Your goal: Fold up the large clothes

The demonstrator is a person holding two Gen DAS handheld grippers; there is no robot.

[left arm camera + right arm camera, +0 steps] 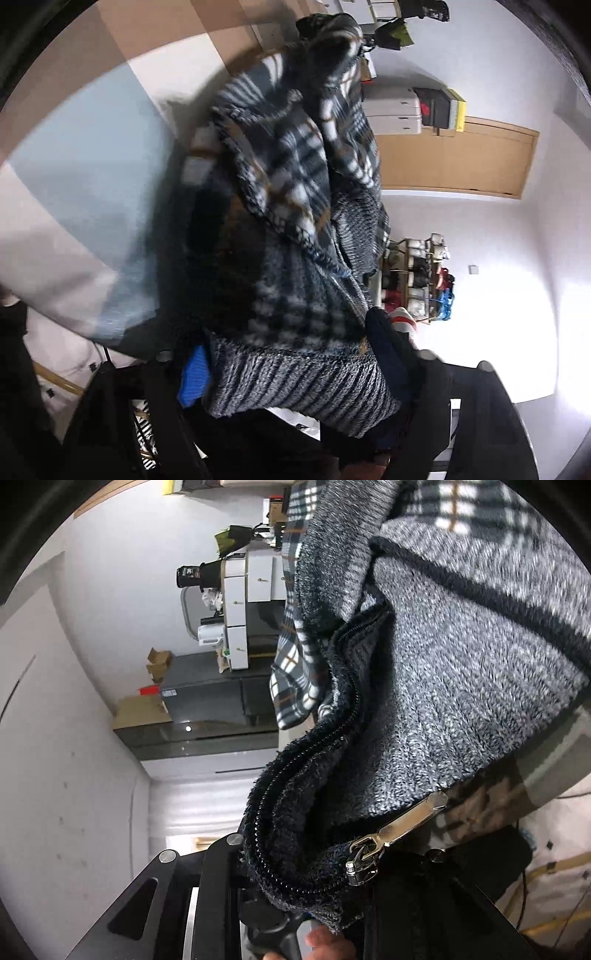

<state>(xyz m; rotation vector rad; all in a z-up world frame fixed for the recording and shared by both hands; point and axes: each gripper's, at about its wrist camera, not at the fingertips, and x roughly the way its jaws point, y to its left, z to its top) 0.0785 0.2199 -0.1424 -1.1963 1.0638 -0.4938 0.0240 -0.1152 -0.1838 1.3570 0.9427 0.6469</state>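
Note:
A grey knit jacket (295, 258) with a plaid fleece lining hangs in the air, held by both grippers. My left gripper (295, 391) is shut on its ribbed hem, with a blue pad showing beside the cloth. In the right wrist view the same jacket (461, 701) fills the upper right. My right gripper (310, 882) is shut on the zipper edge. The black zipper teeth (295, 790) and the silver zipper pull (402, 823) hang just above the jaws.
A pale blue and beige bed surface (81, 166) lies left of the jacket. A wooden door (454, 158), stacked boxes (413, 110) and a shoe rack (417, 277) stand by the white wall. A white drawer unit (240, 602) and dark cabinet (207, 705) show in the right wrist view.

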